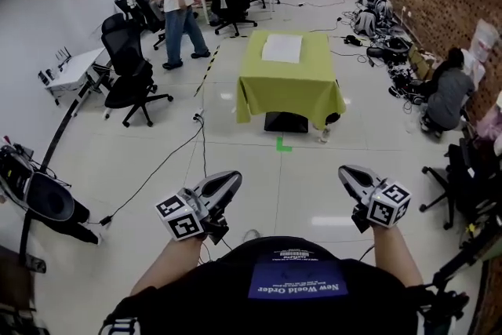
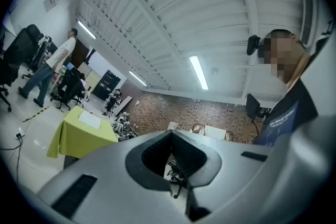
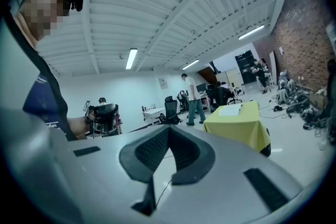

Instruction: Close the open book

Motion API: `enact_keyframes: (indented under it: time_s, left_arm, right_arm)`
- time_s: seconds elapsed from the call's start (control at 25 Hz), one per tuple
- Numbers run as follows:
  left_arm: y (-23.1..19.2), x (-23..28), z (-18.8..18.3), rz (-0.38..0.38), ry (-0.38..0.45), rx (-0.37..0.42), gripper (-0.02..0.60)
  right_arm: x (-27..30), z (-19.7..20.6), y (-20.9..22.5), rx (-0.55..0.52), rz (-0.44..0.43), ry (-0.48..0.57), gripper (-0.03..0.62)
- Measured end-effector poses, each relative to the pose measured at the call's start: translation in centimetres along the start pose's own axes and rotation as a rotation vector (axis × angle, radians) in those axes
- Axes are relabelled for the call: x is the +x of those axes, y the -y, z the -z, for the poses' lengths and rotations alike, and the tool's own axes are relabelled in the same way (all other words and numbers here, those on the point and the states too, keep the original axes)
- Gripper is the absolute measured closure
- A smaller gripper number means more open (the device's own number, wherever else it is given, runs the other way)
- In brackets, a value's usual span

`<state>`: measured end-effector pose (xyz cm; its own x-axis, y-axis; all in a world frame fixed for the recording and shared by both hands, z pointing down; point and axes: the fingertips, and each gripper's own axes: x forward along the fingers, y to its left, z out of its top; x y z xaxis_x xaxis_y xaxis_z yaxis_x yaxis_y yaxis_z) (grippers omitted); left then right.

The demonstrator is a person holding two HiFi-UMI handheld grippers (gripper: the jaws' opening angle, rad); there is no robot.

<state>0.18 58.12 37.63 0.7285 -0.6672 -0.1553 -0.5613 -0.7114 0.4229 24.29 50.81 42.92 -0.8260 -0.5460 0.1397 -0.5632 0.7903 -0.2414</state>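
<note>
The head camera sits high on the wearer (image 1: 298, 286) and looks forward and steeply down, past both arms to the floor (image 1: 259, 169), the green-clothed table (image 1: 290, 82) well ahead. The other two ride right behind their own jaws, so close that grey jaw bodies fill the lower half. The one on the left gripper (image 2: 170, 132) tilts up at ceiling (image 2: 173, 2) and brick wall (image 2: 184, 113); the one on the right gripper (image 3: 168, 128) looks nearer level. All three share the table and a standing person (image 1: 174, 4); both gripper views catch the wearer at their edge.
</note>
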Motion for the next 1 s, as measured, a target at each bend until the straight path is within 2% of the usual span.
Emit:
enact_keyframes:
  time_s: [0.2,0.36,0.64,1.0]
  left_arm:
    - [-5.6,2.9,-1.5,0.067,-0.005,-0.015,0.575]
    - [-11.9,4.0,-4.7,0.111,-0.025,-0.006,0.575]
    - [-21.8,4.7,-10.3,0.148,-0.044,0.024,0.575]
    - [-30.2,5.4,-12.8,0.102,-0.030,0.003,0.574]
  right_arm:
    - [3.7,-1.6,2.9,-0.022,0.058,-0.004,0.608]
    - [9.8,-4.1,4.6,-0.026,0.100,0.020,0.608]
    - [19.7,-7.6,6.8,-0.023,0.125,0.064,0.608]
    - [26.9,-9.5,10.6,-0.021,0.115,0.038,0.608]
